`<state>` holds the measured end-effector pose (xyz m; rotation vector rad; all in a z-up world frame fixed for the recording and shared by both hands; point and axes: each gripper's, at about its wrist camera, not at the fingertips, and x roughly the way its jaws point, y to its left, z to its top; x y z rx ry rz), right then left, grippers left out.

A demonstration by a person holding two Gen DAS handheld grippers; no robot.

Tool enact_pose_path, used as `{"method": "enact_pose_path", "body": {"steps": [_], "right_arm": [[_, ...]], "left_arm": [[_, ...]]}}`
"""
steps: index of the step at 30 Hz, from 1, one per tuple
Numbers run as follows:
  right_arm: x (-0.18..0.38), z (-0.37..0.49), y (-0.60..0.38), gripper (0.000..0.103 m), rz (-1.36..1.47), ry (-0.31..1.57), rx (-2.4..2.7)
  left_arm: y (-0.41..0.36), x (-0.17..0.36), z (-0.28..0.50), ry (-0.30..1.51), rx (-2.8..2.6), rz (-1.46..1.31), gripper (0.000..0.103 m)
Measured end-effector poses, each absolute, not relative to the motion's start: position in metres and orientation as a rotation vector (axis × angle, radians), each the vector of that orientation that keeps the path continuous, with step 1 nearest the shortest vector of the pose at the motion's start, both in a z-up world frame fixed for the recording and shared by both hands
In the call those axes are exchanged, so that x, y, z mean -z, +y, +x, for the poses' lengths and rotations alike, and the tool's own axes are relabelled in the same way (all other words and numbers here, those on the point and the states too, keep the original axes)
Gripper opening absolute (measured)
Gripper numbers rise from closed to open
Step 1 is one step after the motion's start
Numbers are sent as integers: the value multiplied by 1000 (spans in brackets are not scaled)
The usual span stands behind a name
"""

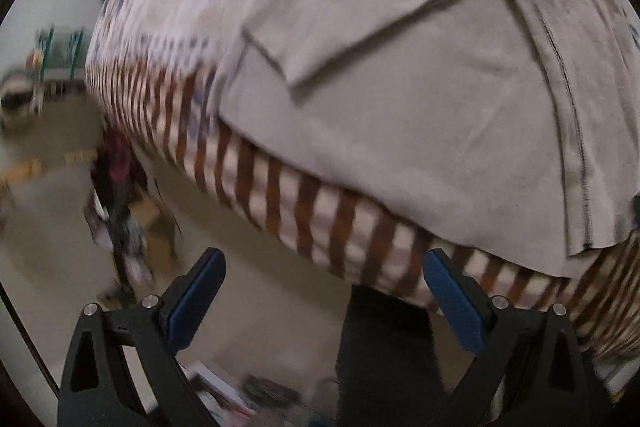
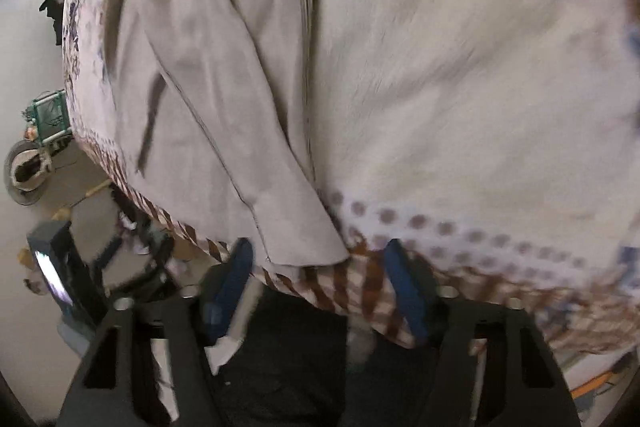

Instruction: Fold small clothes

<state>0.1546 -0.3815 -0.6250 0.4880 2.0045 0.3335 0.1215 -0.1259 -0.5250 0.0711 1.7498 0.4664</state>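
Note:
A beige garment (image 1: 400, 99) lies partly folded on a table covered by a patterned cloth with brown stripes along its edge (image 1: 304, 203). My left gripper (image 1: 320, 267) is open and empty, hanging off the table's near edge, below the garment's hem. In the right wrist view the same beige garment (image 2: 224, 99) lies on the left part of the cloth (image 2: 460, 87). My right gripper (image 2: 320, 259) is open, its blue fingers (image 2: 404, 287) on either side of the striped cloth edge just below the garment's lower corner. It holds nothing.
The table edge drops to a pale floor (image 1: 60, 211). A dark cluttered stand (image 1: 120, 211) and a green crate (image 2: 50, 115) sit on the floor at the left. A dark shape (image 1: 384, 355) lies under the table edge.

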Motion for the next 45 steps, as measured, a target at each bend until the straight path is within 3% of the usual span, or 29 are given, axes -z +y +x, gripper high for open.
{"method": "enact_pose_path", "body": {"steps": [1, 2, 6, 10, 13, 14, 15, 16, 17, 18, 20, 22, 23, 24, 25, 29, 34, 38, 39, 45], "right_arm": [[629, 151, -382, 14, 514, 2007, -324], [632, 147, -383, 9, 532, 2004, -306], [633, 134, -382, 9, 489, 2008, -313], [638, 135, -386, 10, 410, 2045, -298], [626, 144, -398, 12, 397, 1997, -314], [622, 147, -400, 14, 393, 1981, -317], [616, 152, -404, 25, 389, 1956, -322], [612, 156, -406, 43, 391, 1936, -331], [609, 159, -407, 50, 400, 1922, -338], [609, 161, -407, 56, 409, 1917, -341], [613, 162, -406, 56, 400, 1935, -352], [618, 157, -397, 52, 408, 1926, -347], [619, 155, -396, 42, 410, 1919, -339], [620, 150, -389, 10, 388, 1918, -326], [623, 140, -380, 6, 374, 1908, -315], [604, 134, -380, 6, 379, 1840, -301], [576, 137, -394, 6, 402, 1785, -300], [552, 145, -404, 6, 518, 1729, -339], [549, 146, -403, 6, 527, 1721, -344], [539, 145, -419, 6, 637, 1740, -376]], "left_arm": [[-123, 523, 121, 1745, -472, 28, 102], [-121, 522, 122, 1736, -469, -49, 102], [-115, 532, 149, 1681, -322, -452, 100], [-128, 554, 184, 1645, -156, -579, 95], [-142, 568, 200, 1663, -92, -577, 80], [-146, 571, 203, 1665, -81, -563, 66], [-150, 574, 205, 1670, -84, -537, 39], [-154, 577, 207, 1677, -91, -512, 23], [-157, 577, 206, 1678, -97, -507, 10], [-155, 576, 205, 1668, -101, -514, 8], [-153, 568, 204, 1635, -112, -496, 3], [-155, 560, 198, 1613, -121, -488, 3], [-153, 556, 197, 1606, -127, -487, 3], [-149, 554, 194, 1595, -129, -487, 3], [-150, 546, 189, 1585, -132, -495, 3], [-140, 541, 186, 1580, -101, -560, 5], [-144, 584, 165, 1687, -16, -927, 13], [-139, 597, 143, 1645, -8, -1150, 49], [-138, 599, 139, 1625, -3, -1197, 52], [-135, 610, 125, 1539, 47, -1364, 53]]}}
